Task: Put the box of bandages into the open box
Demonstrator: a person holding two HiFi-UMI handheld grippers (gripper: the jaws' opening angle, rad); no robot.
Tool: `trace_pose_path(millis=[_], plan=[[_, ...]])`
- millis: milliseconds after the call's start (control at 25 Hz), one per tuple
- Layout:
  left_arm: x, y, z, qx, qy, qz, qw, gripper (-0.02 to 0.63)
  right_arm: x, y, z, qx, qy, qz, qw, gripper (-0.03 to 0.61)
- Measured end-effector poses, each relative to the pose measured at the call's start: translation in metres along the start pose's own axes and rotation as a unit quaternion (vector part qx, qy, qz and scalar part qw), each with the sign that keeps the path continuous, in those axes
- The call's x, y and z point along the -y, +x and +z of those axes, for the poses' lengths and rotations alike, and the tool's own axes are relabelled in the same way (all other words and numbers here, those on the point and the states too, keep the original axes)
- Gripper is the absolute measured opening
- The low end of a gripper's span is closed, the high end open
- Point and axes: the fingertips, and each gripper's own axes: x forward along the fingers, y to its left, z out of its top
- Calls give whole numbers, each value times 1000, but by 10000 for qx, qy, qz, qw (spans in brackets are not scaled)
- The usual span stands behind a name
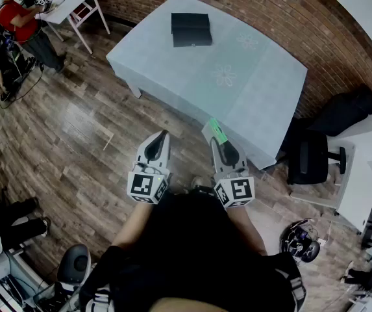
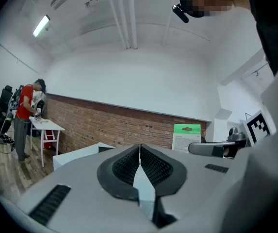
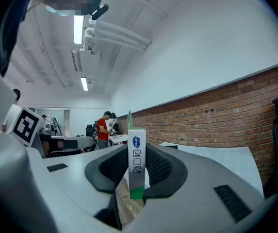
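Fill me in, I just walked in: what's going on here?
A person holds tongs in each hand. The right tongs grip a green-and-white bandage box upright. The left tongs are shut and empty. The black box sits on the far part of the table, and the bandage box is not in it yet.

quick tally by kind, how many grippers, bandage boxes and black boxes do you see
grippers: 2 (left gripper, right gripper)
box of bandages: 1
black open box: 1
total: 4
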Motion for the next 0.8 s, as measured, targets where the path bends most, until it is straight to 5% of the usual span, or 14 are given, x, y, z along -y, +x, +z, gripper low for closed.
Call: trace_pose_path(millis=[800], plan=[[-7, 1, 6, -17, 147, 64, 9999, 37, -7, 14, 7, 120, -57, 97, 9999, 104]])
